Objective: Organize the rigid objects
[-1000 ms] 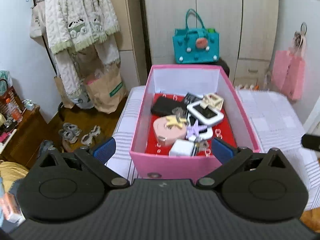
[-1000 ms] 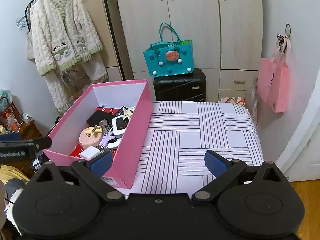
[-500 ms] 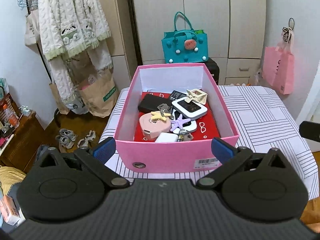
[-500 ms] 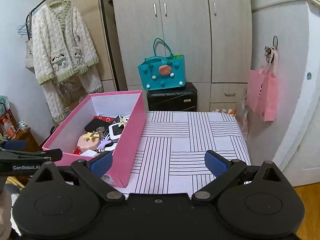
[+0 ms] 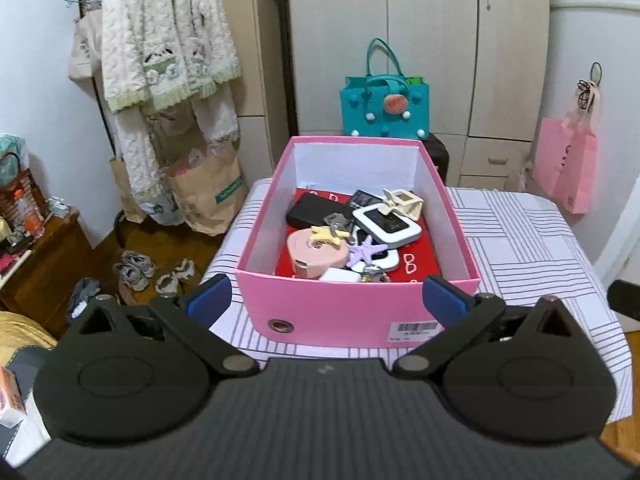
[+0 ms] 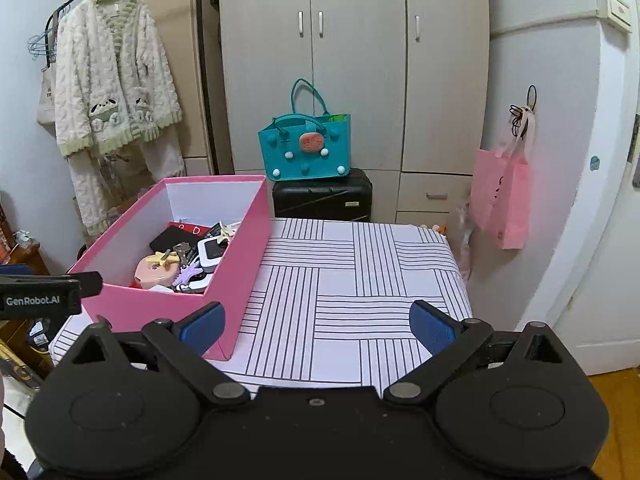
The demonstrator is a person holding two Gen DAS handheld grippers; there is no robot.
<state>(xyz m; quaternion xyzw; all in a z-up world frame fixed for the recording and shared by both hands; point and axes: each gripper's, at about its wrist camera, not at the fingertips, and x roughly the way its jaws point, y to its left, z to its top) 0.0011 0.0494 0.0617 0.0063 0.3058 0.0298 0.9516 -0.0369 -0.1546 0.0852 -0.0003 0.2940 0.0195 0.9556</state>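
A pink box (image 5: 344,312) (image 6: 160,304) stands on the striped table (image 6: 352,292), at its left side. Inside lie several small things: a pink round case (image 5: 316,254), a purple star (image 5: 366,250), a white device (image 5: 392,222), a black wallet (image 5: 310,210), a cream clip (image 5: 404,200). My left gripper (image 5: 326,300) hangs open in front of the box's near wall, nothing between its fingers. My right gripper (image 6: 316,326) is open over the table's near edge, to the right of the box, also holding nothing. The left gripper's side (image 6: 44,294) shows at the left edge of the right wrist view.
A teal felt bag (image 6: 306,148) sits on a black suitcase (image 6: 322,196) before the wardrobe. A pink paper bag (image 6: 504,196) hangs on the right wall. Knit clothes (image 5: 164,40) hang at left above paper bags and shoes (image 5: 136,270) on the floor.
Both grippers have drawn back from the table, so the box looks smaller and its front wall with the label shows. Both stay open; the things in the box have not moved.
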